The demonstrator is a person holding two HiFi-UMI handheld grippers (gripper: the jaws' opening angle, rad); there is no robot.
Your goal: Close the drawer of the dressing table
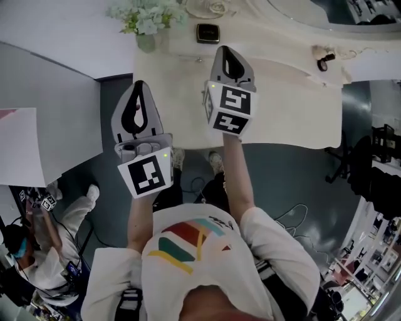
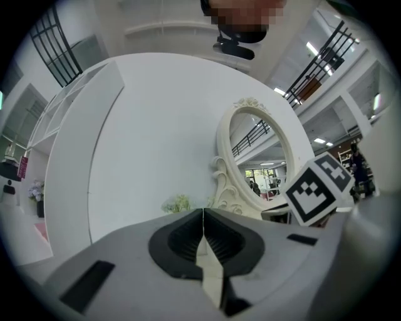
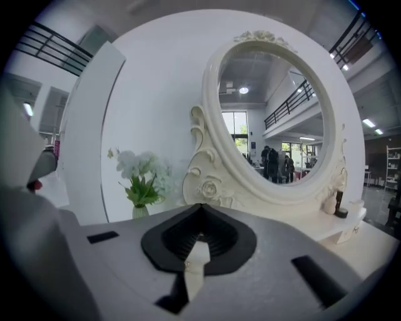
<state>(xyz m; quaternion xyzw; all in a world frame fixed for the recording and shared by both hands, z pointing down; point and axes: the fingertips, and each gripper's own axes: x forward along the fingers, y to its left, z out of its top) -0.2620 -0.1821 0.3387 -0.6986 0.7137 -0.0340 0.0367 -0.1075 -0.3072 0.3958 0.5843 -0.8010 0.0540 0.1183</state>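
Left gripper (image 1: pixel 138 84) and right gripper (image 1: pixel 227 50) hang above the table (image 1: pixel 282 119), each claw pressed together on nothing. The drawer presumably sits under the top's near edge, hidden in every view. It is likely rigid wood that slides easily yet skews if shoved off-centre, so press the front's middle squarely. Farther back, flowers (image 1: pixel 147 15) and mirror (image 3: pixel 276 113) could rattle if it slams.

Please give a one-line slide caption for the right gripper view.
Shut right gripper faces a cream carved oval mirror and a vase of white flowers.
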